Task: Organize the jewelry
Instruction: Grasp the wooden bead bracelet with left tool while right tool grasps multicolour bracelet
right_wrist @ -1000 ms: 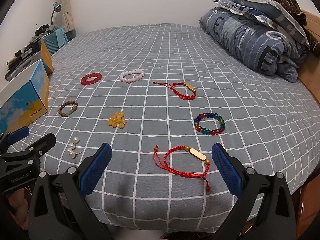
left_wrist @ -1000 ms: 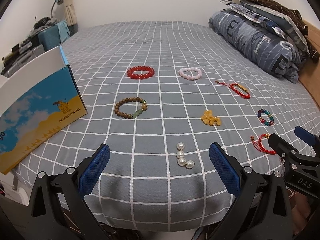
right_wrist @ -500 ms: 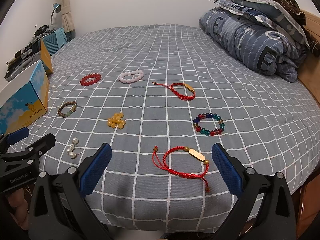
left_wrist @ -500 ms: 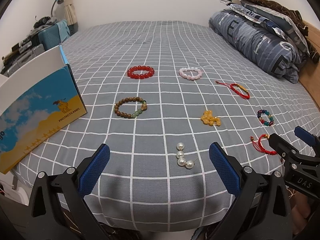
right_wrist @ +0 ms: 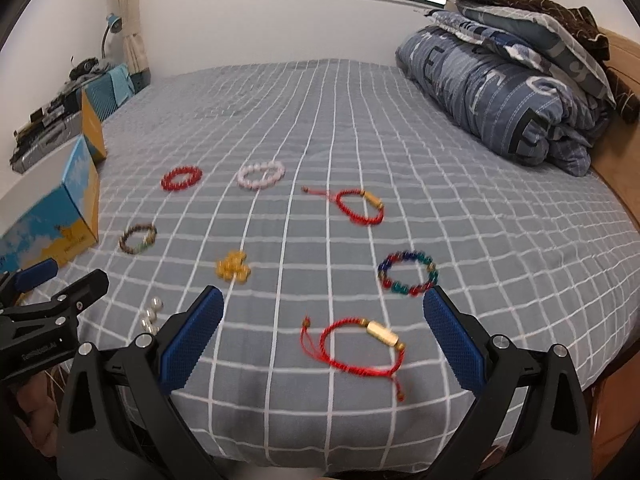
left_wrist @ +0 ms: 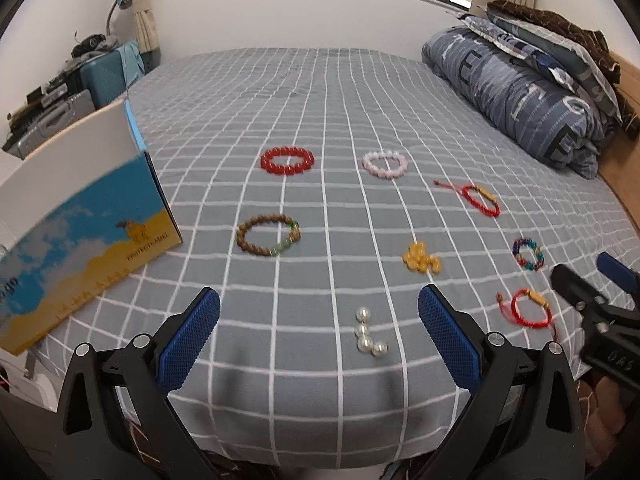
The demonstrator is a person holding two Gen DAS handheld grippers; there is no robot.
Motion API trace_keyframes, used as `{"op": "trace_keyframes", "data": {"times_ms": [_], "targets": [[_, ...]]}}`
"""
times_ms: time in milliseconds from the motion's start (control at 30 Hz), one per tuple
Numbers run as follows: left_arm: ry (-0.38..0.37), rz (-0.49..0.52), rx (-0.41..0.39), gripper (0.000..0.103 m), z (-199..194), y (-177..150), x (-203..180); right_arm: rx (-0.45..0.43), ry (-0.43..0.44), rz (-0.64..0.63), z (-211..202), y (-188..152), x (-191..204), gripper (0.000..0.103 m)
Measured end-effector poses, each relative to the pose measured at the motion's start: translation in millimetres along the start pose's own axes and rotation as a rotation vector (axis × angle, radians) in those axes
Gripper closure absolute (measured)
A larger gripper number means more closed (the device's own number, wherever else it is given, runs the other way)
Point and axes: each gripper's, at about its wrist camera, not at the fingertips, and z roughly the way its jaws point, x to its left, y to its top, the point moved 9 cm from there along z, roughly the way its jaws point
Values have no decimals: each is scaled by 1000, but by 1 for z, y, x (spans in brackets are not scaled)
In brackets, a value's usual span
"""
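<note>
Several pieces of jewelry lie on the grey checked bedspread (left_wrist: 320, 92). In the left wrist view: a red bead bracelet (left_wrist: 287, 160), a pink bead bracelet (left_wrist: 385, 163), a brown wooden bracelet (left_wrist: 267, 235), yellow beads (left_wrist: 421, 263), a pearl string (left_wrist: 369, 333) and two red cord bracelets (left_wrist: 480, 199) (left_wrist: 528, 308). My left gripper (left_wrist: 319, 340) is open and empty, just short of the pearls. My right gripper (right_wrist: 323, 340) is open and empty, over the near red cord bracelet (right_wrist: 360, 346). A multicolour bead bracelet (right_wrist: 408, 273) lies beyond it.
An open blue and yellow cardboard box (left_wrist: 76, 232) stands at the bed's left edge; it also shows in the right wrist view (right_wrist: 60, 220). Folded blue quilts and pillows (left_wrist: 520, 92) are piled at the right. Suitcases (left_wrist: 104, 72) stand by the left wall.
Both grippers have moved slightly forward over the bed edge; the jewelry sits a little nearer in both views. Both stay open and empty.
</note>
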Motion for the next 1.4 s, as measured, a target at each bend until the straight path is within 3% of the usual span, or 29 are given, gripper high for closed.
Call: {"op": "trace_keyframes", "data": {"times_ms": [200, 400, 600, 800, 1133, 1233, 1400], "targets": [[34, -5, 22, 5, 15, 31, 12, -2, -66, -13, 4, 37, -16, 7], [45, -26, 96, 5, 58, 52, 24, 102, -89, 33, 54, 55, -41, 7], [65, -66, 179, 5, 112, 49, 44, 256, -113, 101, 122, 31, -70, 7], [78, -71, 260, 5, 153, 28, 54, 331, -116, 153, 153, 3, -91, 7], [90, -63, 272, 7, 159, 18, 54, 376, -118, 162, 169, -11, -99, 7], [84, -51, 278, 17, 158, 16, 50, 386, -112, 159, 168, -14, -96, 12], [60, -39, 283, 46, 150, 14, 41, 394, -93, 156, 169, -11, -91, 28]]}}
